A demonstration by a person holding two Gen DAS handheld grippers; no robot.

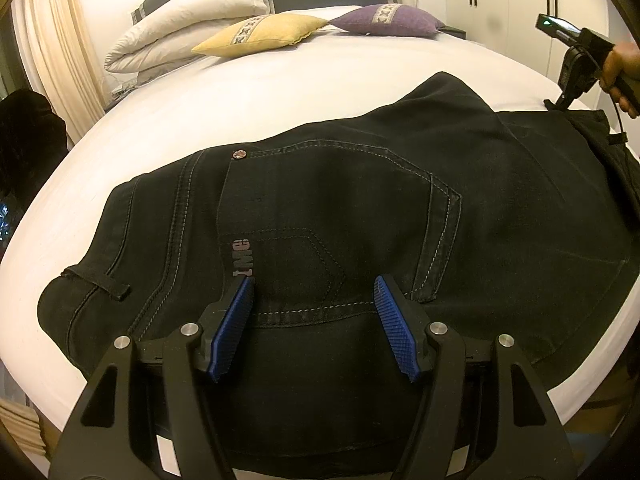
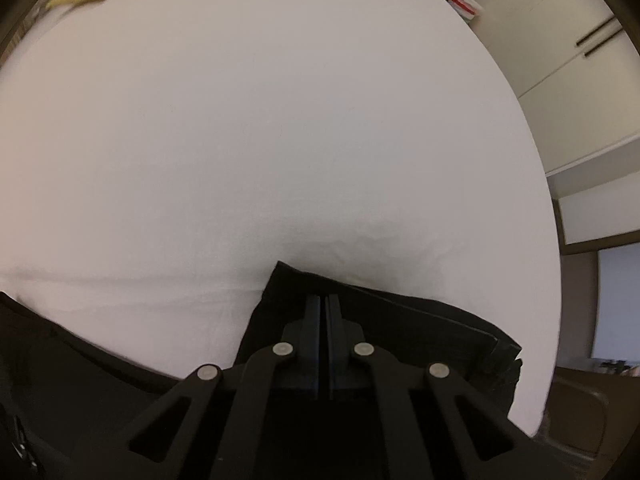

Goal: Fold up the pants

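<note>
Black pants [image 1: 340,208] lie across the white bed [image 1: 240,96], back pocket up, waistband to the left. My left gripper [image 1: 314,300] is open, its blue pads spread just above the seat of the pants, holding nothing. My right gripper [image 2: 324,304] is shut on a fold of the black pants [image 2: 400,320] near the leg end, low over the sheet [image 2: 280,120]. The right gripper also shows in the left wrist view [image 1: 560,102], at the far right end of the pants, held by a hand.
A white pillow stack [image 1: 192,16], a yellow cushion [image 1: 260,32] and a purple cushion [image 1: 388,20] lie at the headboard end. Curtains [image 1: 52,40] hang at left. White wardrobe doors [image 2: 560,60] stand beyond the bed's right side.
</note>
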